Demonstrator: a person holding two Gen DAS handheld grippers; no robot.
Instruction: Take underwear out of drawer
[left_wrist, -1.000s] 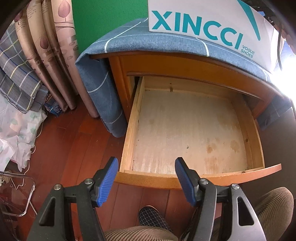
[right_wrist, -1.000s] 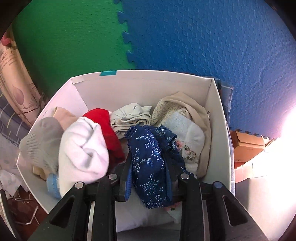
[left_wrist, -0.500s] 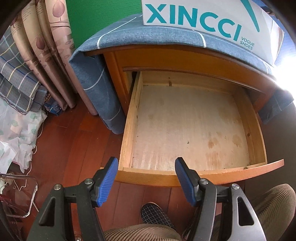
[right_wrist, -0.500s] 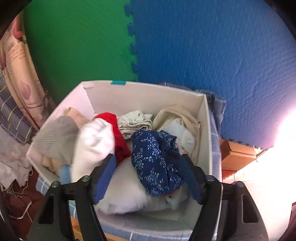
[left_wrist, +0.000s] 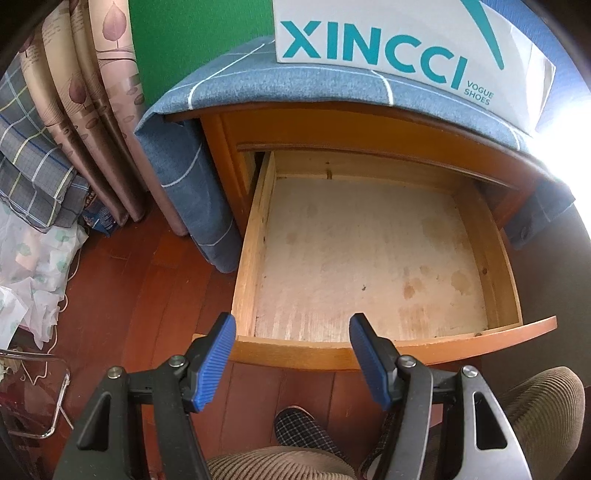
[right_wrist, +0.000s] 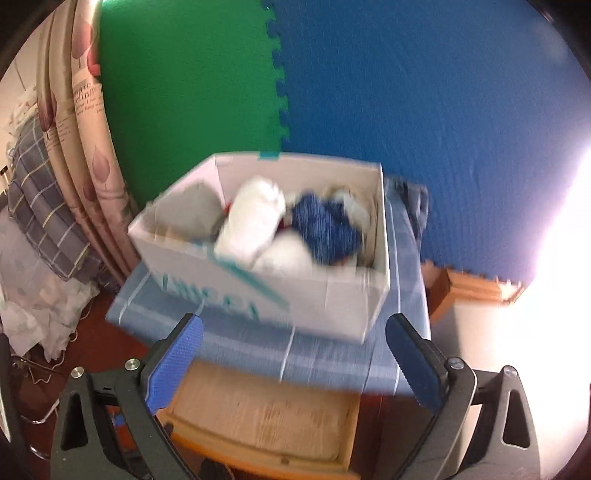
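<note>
Right wrist view showed our right gripper (right_wrist: 293, 356) with jaws just spread wide, nothing between them, the blue underwear (right_wrist: 325, 232) heaped in the box (right_wrist: 332, 299); our left gripper (left_wrist: 291, 354) hung half-spread over the bare drawer (left_wrist: 369, 254). We feared the overfilled pile might spill.

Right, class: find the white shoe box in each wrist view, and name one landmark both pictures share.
Left wrist view: white shoe box at top edge, lettered side facing, on the blue cloth.
Right wrist view: box at centre, blurred, clothes inside.
Shared landmark: the open wooden drawer below.
</note>
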